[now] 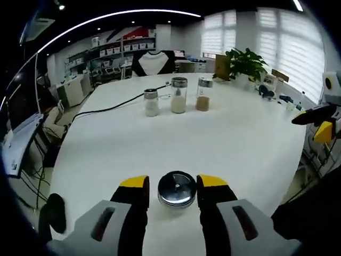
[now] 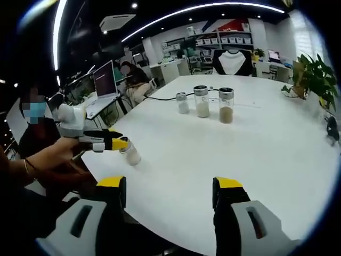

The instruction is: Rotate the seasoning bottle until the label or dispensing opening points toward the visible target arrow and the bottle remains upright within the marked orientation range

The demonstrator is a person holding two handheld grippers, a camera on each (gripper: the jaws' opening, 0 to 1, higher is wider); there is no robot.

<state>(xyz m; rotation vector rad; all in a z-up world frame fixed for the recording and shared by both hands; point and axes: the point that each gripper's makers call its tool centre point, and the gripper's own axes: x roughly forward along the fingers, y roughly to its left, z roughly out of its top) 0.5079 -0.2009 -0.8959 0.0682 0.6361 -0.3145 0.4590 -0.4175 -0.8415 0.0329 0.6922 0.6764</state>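
Seasoning bottle (image 1: pixel 177 189) sits on the white table (image 1: pixel 234 138) at 6 o'clock in the left gripper view, seen from above so that mostly its round shiny metal cap shows; in the right gripper view it appears at 9 o'clock, a small clear glass bottle (image 2: pixel 130 153) with pale contents, tilted rather than plumb in that view. The left gripper (image 1: pixel 173 186) has its yellow-tipped black jaws on either side of the cap, close against it, though actual contact is too fine to tell; from the right gripper view the same left gripper (image 2: pixel 118 143) meets the bottle at its top, held by a person's hand (image 2: pixel 58 149). The right gripper (image 2: pixel 169 188) hangs with jaws wide apart over bare tabletop, holding nothing, and its yellow tip enters the left gripper view at 3 o'clock (image 1: pixel 319 125). Well beyond the bottle, toward 12 o'clock, three more jars stand upright in a row: a short one with white powder (image 1: pixel 152 102), a taller one with whitish grains (image 1: pixel 178 95) and one with brown contents (image 1: pixel 203 94). A black cable (image 1: pixel 106 108) trails across the table toward the short jar. A potted plant (image 1: pixel 245 64) stands at 1 o'clock, and a laptop (image 2: pixel 104 80) sits off at 10 o'clock in the right gripper view. No label text or arrow mark is legible on anything.
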